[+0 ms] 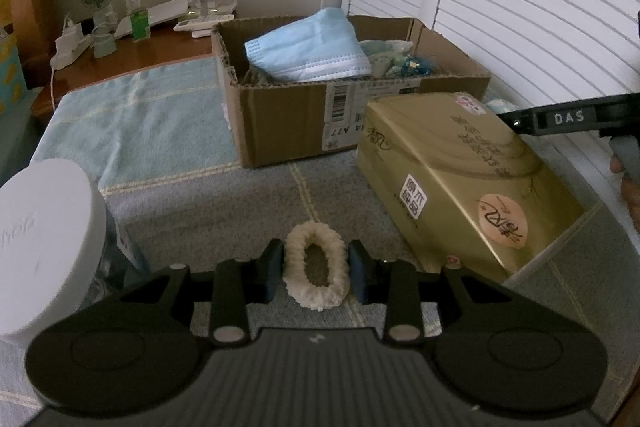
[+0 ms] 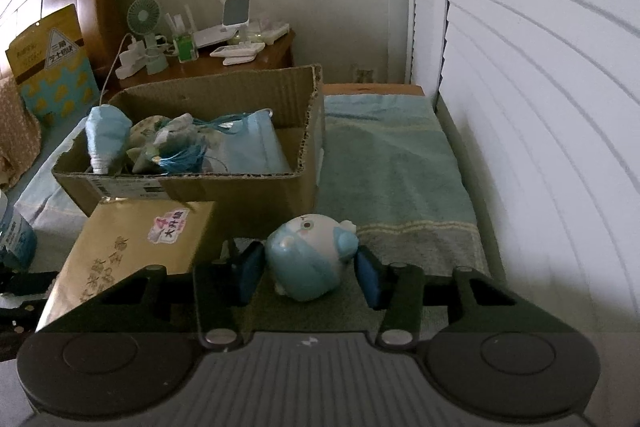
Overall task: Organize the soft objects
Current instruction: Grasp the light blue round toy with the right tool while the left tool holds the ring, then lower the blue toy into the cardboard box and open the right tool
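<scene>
A cream scrunchie (image 1: 316, 301) lies on the grey-blue bedcover, and my left gripper (image 1: 316, 267) is shut on it, a blue pad against each side. In the right wrist view a light-blue and white plush toy (image 2: 304, 259) sits on the cover beside a gold box (image 2: 132, 247). My right gripper (image 2: 310, 277) is shut on the toy, its pads at the toy's two flanks. Beyond both stands an open cardboard box (image 1: 280, 123) (image 2: 180, 187) holding a stack of blue face masks (image 1: 304, 47) and other soft blue items (image 2: 180, 151).
The gold box (image 1: 452, 167) lies in front of the carton on the right. A white round container (image 1: 44, 239) stands at my left. A teal towel (image 2: 392, 167) covers the bed by white louvred doors (image 2: 540, 107). A bedside table holds a small fan (image 2: 144, 15) and gadgets.
</scene>
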A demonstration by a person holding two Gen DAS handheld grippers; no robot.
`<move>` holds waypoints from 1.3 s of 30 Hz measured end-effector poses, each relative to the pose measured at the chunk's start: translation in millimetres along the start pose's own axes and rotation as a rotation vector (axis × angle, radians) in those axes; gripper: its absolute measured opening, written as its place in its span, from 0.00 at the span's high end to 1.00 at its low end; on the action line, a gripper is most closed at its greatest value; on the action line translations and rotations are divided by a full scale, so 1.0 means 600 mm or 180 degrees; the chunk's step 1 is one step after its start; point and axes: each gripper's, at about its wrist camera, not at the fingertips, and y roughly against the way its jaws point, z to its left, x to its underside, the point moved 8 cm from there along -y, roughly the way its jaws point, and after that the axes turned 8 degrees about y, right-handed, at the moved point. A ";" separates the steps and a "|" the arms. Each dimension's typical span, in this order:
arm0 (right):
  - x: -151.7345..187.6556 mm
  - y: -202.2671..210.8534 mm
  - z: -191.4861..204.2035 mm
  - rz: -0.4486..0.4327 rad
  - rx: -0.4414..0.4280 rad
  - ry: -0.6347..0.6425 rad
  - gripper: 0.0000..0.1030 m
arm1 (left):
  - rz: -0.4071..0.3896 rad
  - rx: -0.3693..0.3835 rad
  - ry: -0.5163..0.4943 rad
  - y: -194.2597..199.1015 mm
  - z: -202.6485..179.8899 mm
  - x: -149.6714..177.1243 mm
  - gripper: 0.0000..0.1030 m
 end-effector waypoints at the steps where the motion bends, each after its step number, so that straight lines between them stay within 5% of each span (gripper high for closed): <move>1: 0.000 0.004 0.001 -0.0006 0.0017 0.0006 0.47 | 0.0003 0.0004 -0.0015 0.000 0.000 0.000 0.67; 12: 0.001 0.068 0.021 -0.0054 0.0190 0.0160 0.47 | 0.0044 0.0128 -0.0143 0.019 -0.002 0.003 0.72; 20: -0.055 0.112 0.044 -0.0300 0.0188 0.0363 0.47 | -0.0062 0.0178 -0.0237 0.065 -0.002 -0.001 0.72; 33: -0.178 0.038 0.072 -0.0362 0.0083 0.0705 0.46 | -0.0161 0.0176 -0.0158 0.087 0.005 -0.006 0.72; 37: -0.189 0.010 0.061 -0.0337 0.0226 0.0730 0.12 | -0.0151 0.0171 -0.0176 0.084 0.005 -0.006 0.72; 39: -0.187 0.008 0.057 -0.0353 0.0235 0.0719 0.04 | -0.0147 0.0173 -0.0189 0.085 0.004 -0.005 0.72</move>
